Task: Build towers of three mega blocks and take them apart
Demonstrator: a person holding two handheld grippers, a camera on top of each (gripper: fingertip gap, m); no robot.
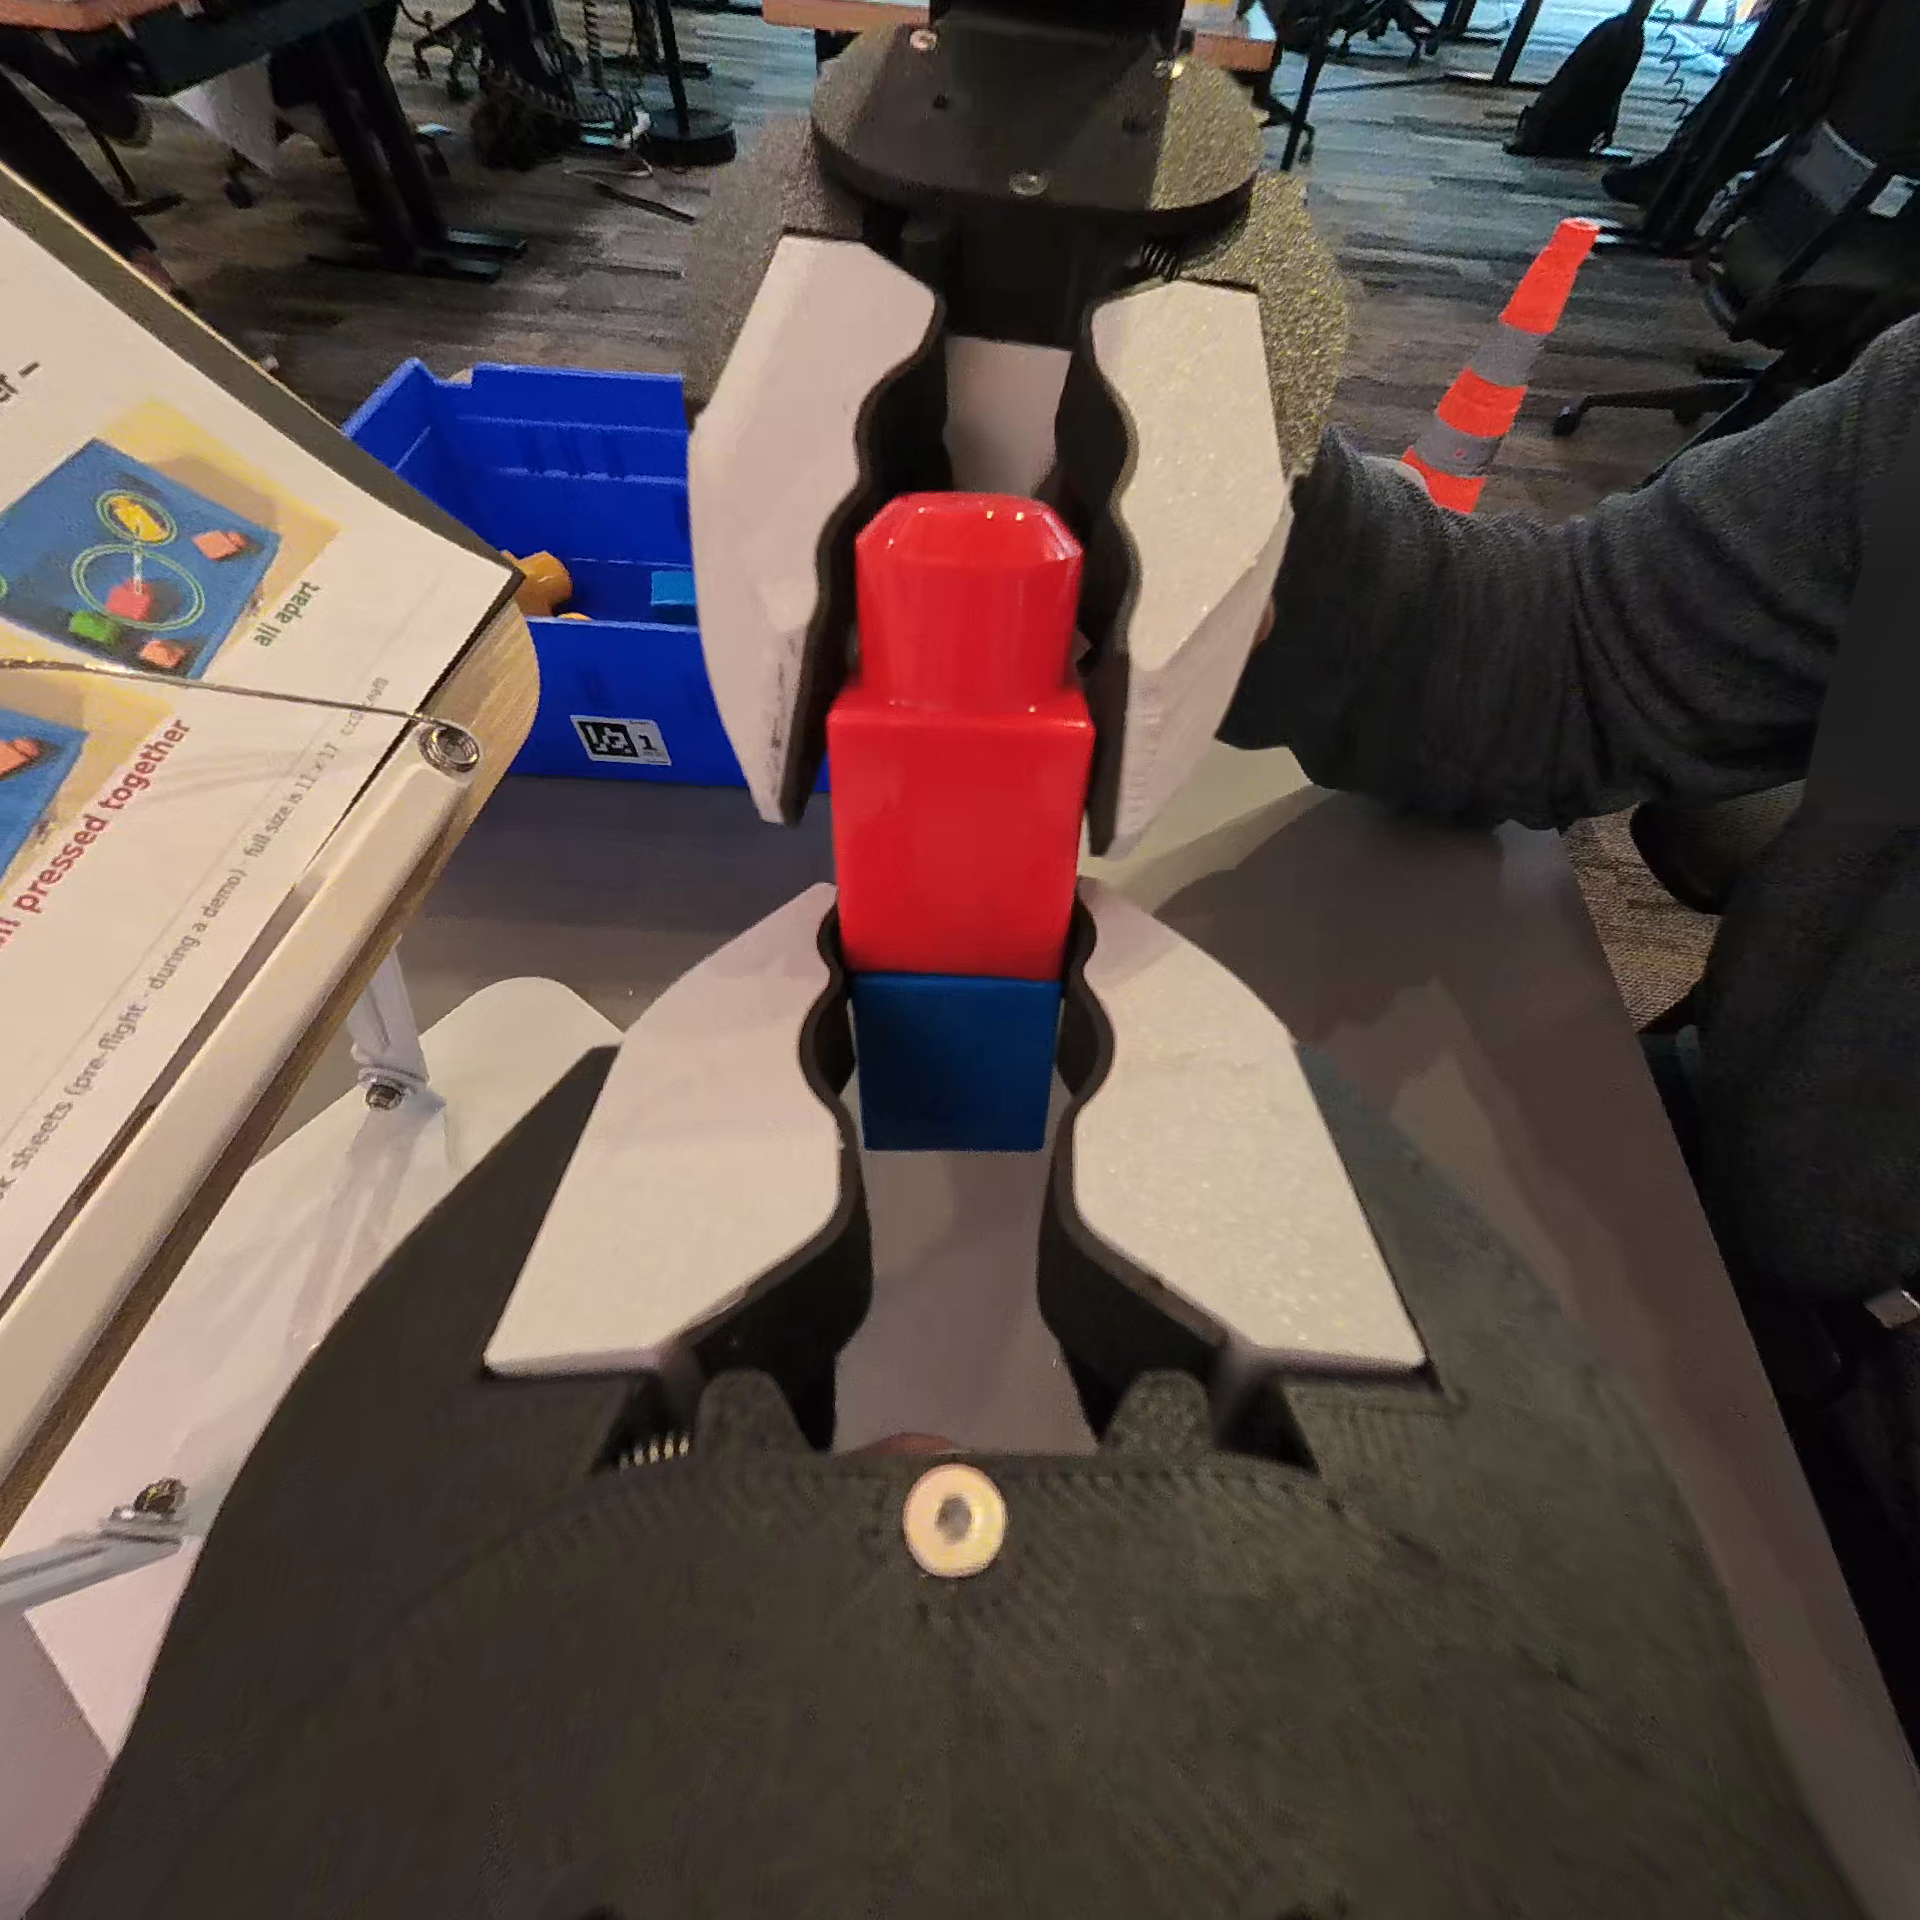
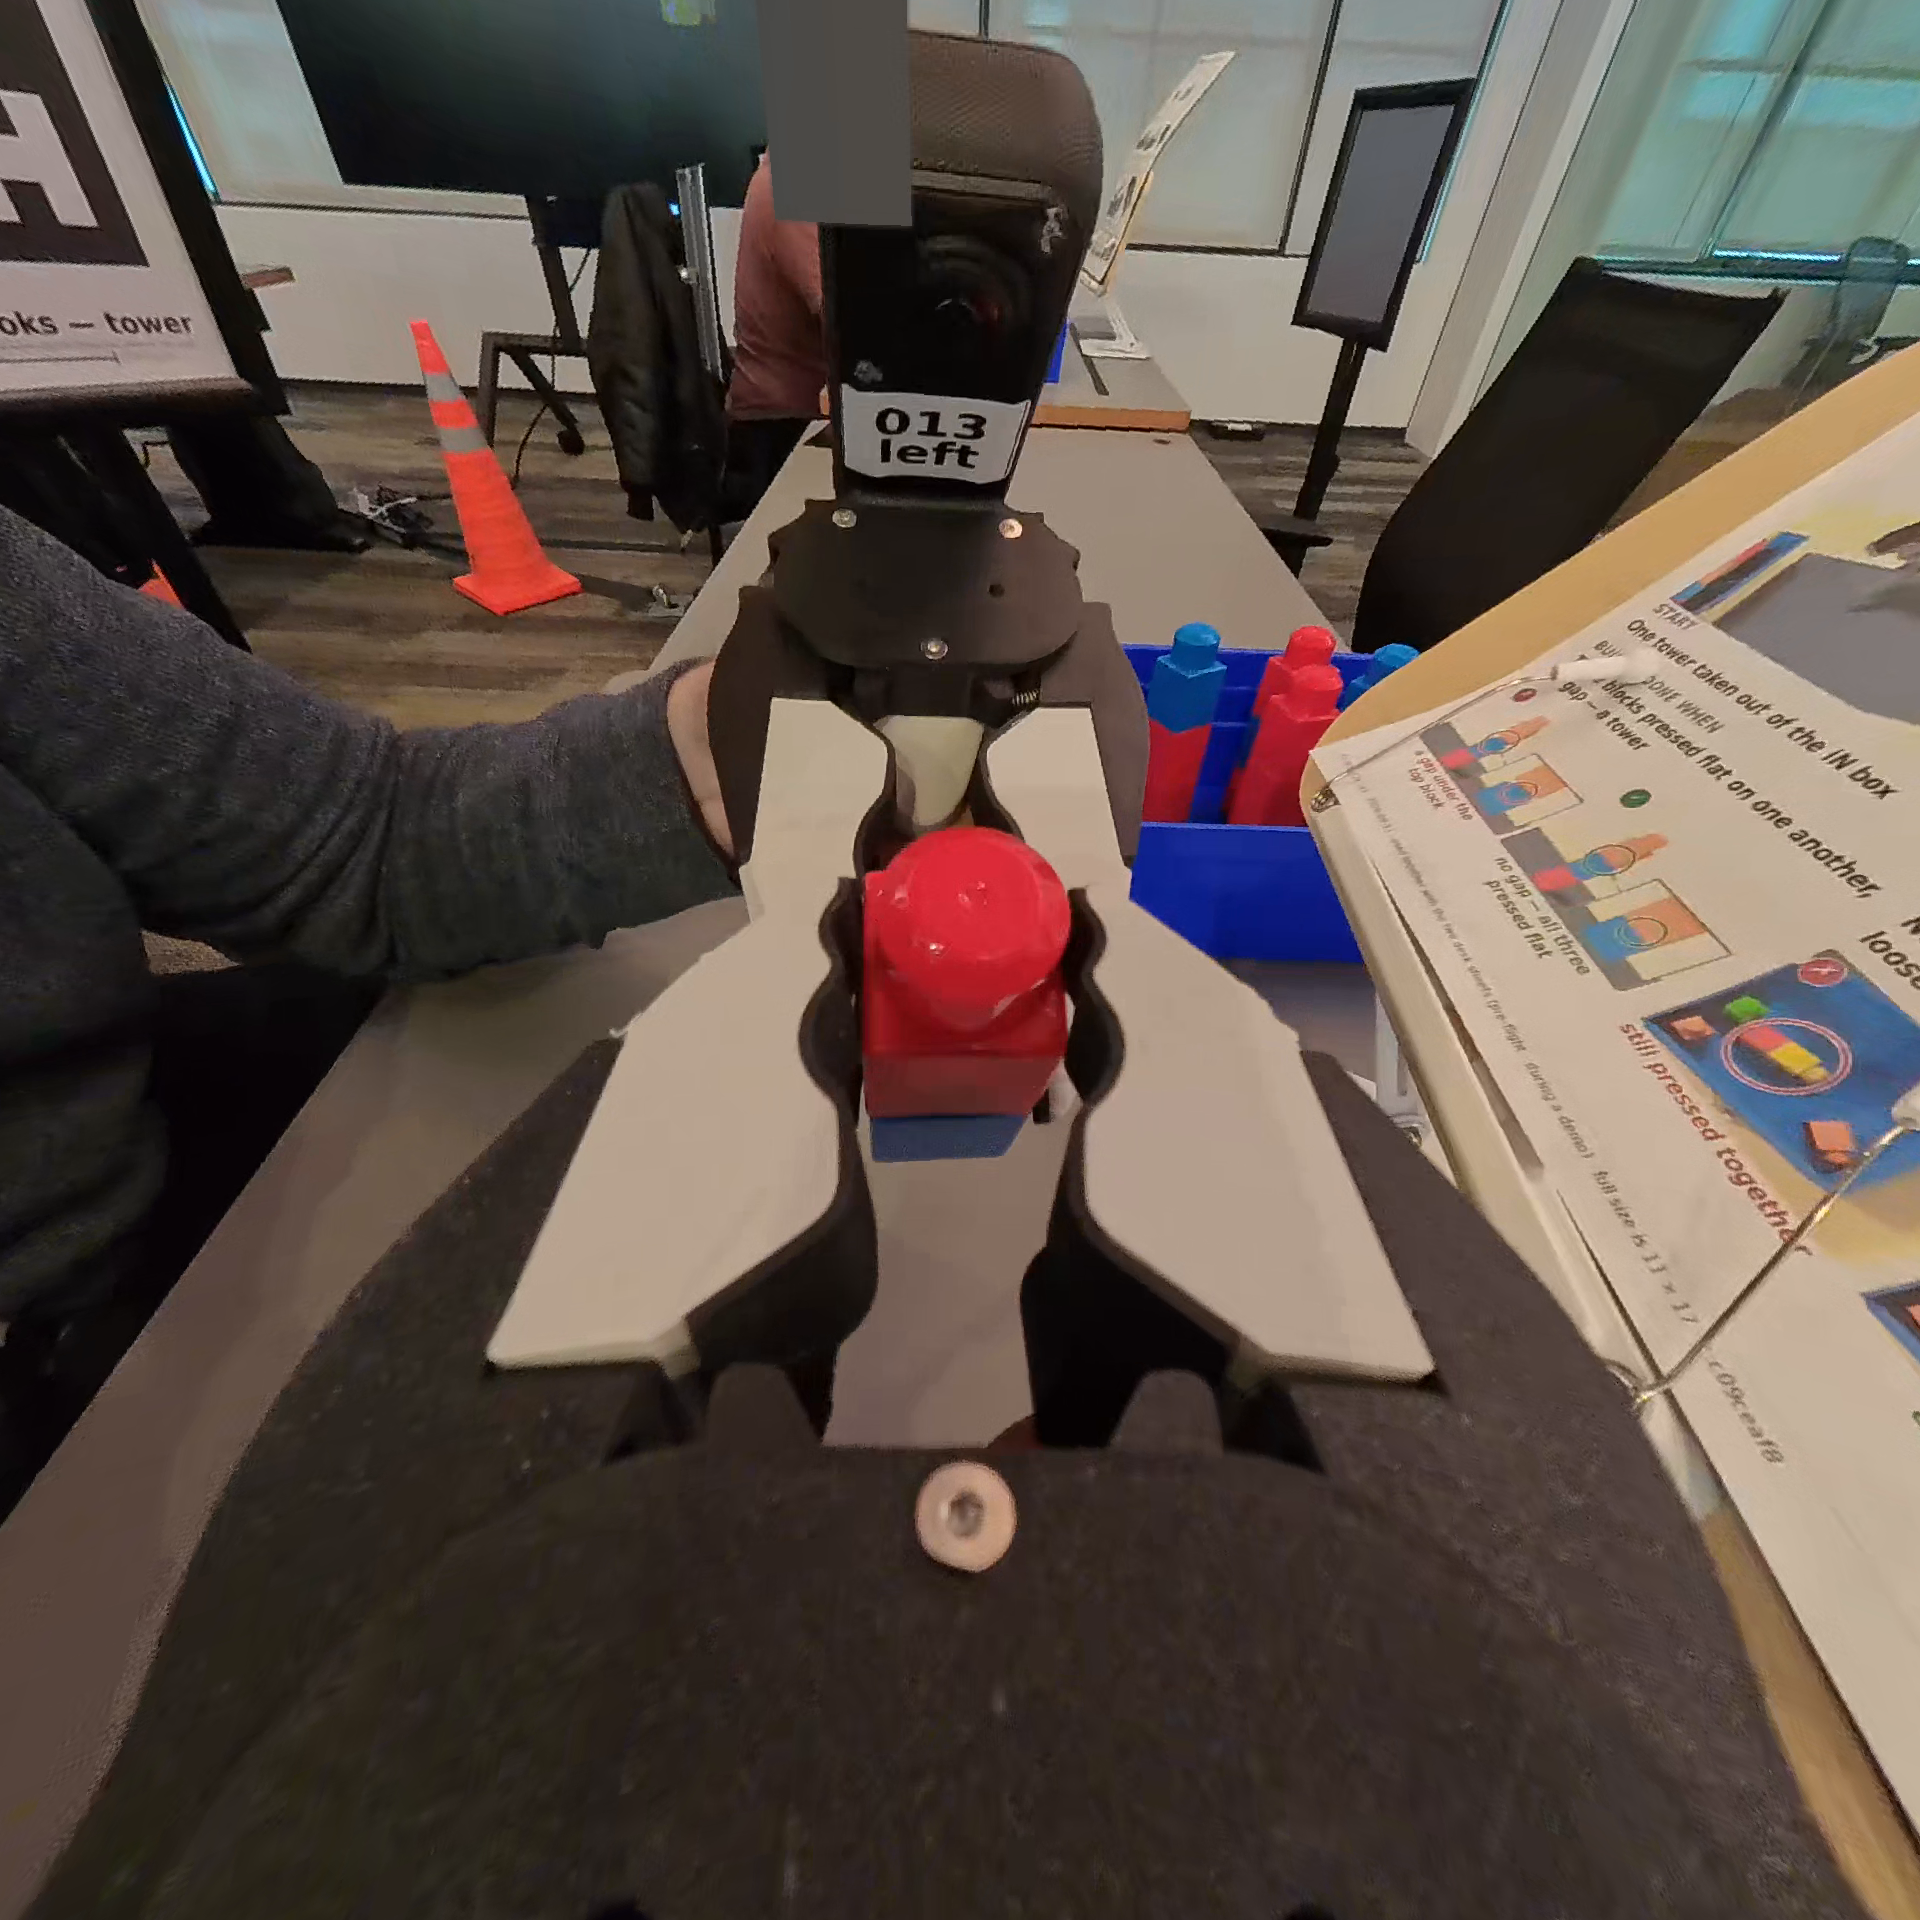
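Left gripper (image 1: 956,1029) clamps the blue block (image 1: 954,1060); right gripper (image 2: 961,1039) clamps the red block (image 2: 966,997) stacked on it, above the grey table (image 1: 1403,1039). Risk: a skewed pull jams the stud, or a block slips free.

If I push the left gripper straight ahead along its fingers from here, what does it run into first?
The left gripper already has the blue block between its fingers. Beyond the stack, the right gripper faces it around the red block, so its fingertips would likely meet first, though depth is hard to judge.
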